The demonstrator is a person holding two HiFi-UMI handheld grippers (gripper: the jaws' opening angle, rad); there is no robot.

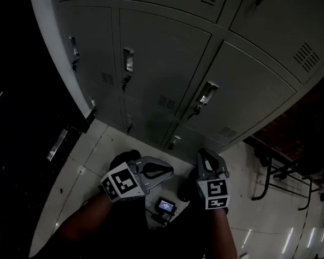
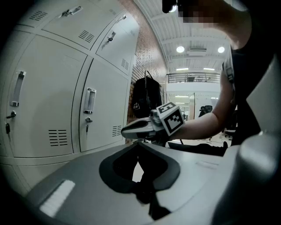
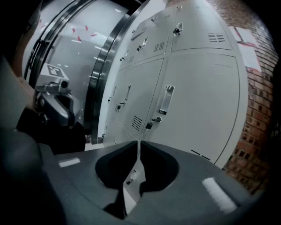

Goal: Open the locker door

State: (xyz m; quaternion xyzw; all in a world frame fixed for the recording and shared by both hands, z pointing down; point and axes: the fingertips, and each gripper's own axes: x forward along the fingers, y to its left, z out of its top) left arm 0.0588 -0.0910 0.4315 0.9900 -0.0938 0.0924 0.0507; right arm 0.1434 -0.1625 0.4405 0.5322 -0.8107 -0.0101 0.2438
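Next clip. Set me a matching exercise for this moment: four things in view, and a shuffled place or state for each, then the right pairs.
Things:
1. locker doors
2. key
3. black backpack
4. small device

Place or state:
A. screen lit
B. by the brick wall
C. all shut
D. hanging just below a door handle

Pairs: 1-C, 2-D, 3-B, 4-A

Head view steeply down; gripper views low, near, facing same lockers [image 1: 171, 72].
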